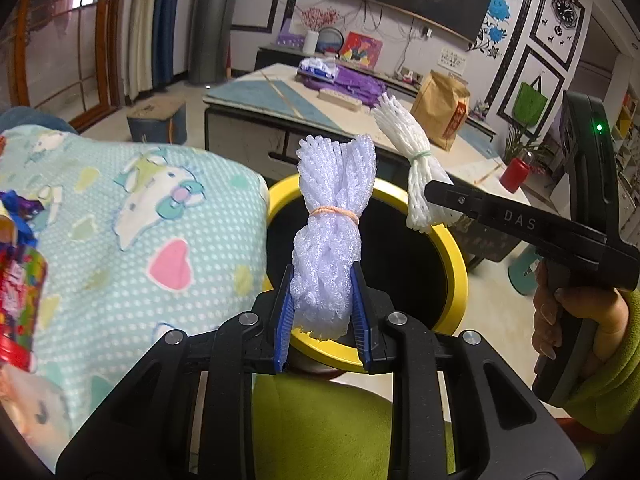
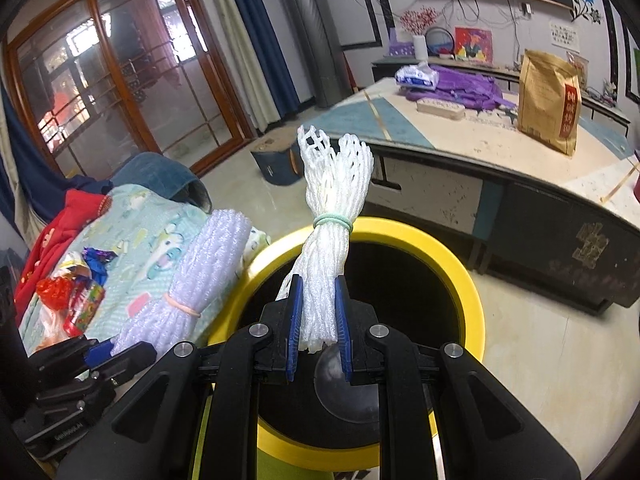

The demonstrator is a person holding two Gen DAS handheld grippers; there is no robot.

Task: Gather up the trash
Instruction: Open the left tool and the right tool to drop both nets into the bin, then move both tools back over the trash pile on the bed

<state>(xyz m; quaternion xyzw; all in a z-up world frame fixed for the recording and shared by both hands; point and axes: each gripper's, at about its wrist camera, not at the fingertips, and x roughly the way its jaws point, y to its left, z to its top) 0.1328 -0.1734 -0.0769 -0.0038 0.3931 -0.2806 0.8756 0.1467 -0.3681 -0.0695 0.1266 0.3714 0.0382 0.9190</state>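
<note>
Both claws were over the bin, each with a load. The left claw (image 1: 322, 312) was clamped on a bundle of white foam netting (image 1: 334, 232) tied with an orange band, held upright above the yellow-rimmed bin (image 1: 456, 264). At about two o'clock from it, the right claw (image 2: 320, 320) pinched a thinner netting bundle (image 2: 332, 216) with a green band over the same black opening. I judged this the drop-off step (candy wrappers (image 2: 80, 296) lay on the patterned blanket (image 1: 140, 220) at nine o'clock). Next, each claw would need to part its jaws squarely over the opening.
</note>
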